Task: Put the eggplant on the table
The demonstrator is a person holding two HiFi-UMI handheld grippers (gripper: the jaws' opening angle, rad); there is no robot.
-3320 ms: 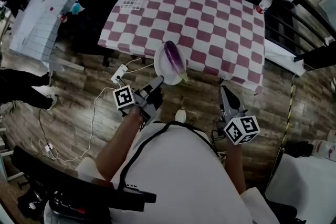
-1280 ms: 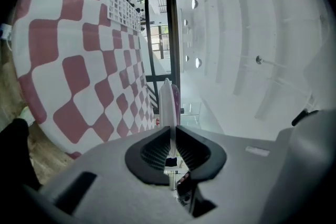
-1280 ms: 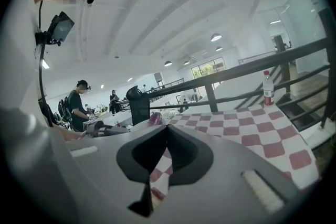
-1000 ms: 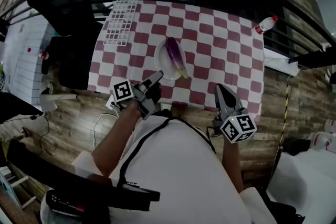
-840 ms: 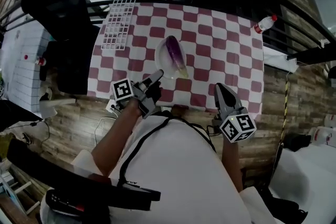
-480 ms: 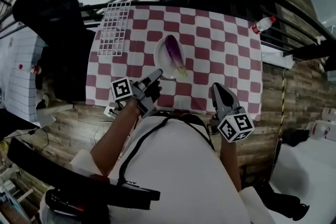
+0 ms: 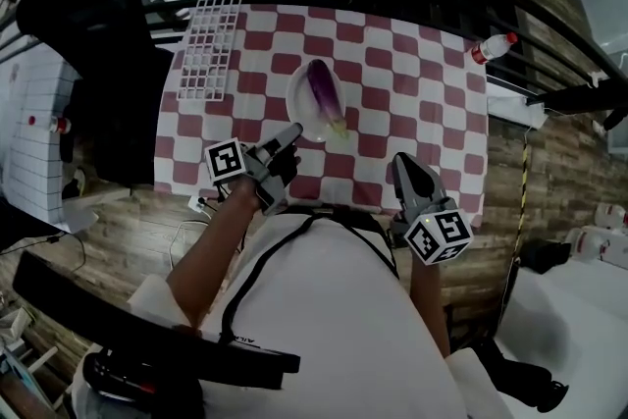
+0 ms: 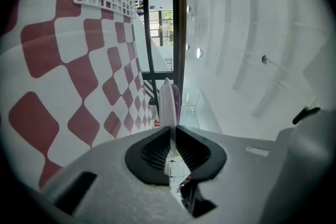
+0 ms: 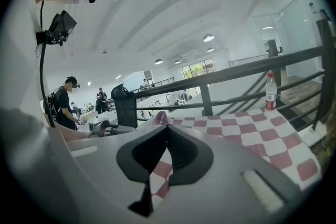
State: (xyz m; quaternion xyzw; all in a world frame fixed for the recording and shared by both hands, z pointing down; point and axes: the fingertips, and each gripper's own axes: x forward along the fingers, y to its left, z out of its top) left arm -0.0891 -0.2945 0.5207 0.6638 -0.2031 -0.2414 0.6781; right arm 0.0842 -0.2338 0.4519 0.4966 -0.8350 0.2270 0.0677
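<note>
Purple and glossy, the eggplant (image 7: 324, 93) lies on a round white plate (image 7: 299, 109), and this plate is over the middle of the bench (image 7: 412, 103) with its red and white checked cloth. The left hand-held gripper (image 7: 291, 132) has its jaws nearly closed on the near rim of the plate; in the left gripper view the thin rim stands edge-on between the two pads, with the eggplant just behind it. The right hand-held gripper (image 7: 404, 170) is near the front edge of the bench, well apart from the plate, with its jaws together and nothing between them. I judge that the step in hand is the last part of the carrying: the plate is already over the cloth, but from these views I cannot tell surely whether its bottom touches the cloth or hangs a little above it. The next move calls, I think, for lowering the plate flat until it rests, and only then opening the left jaws and drawing them back along the cloth, so that the rim is not tipped. Because the plate is held by one edge only, any tilt could let the eggplant roll toward the far side. A white grid rack (image 7: 208, 46) lies at the far left corner and a bottle (image 7: 488, 47) at the far right, both away from the plate.
</note>
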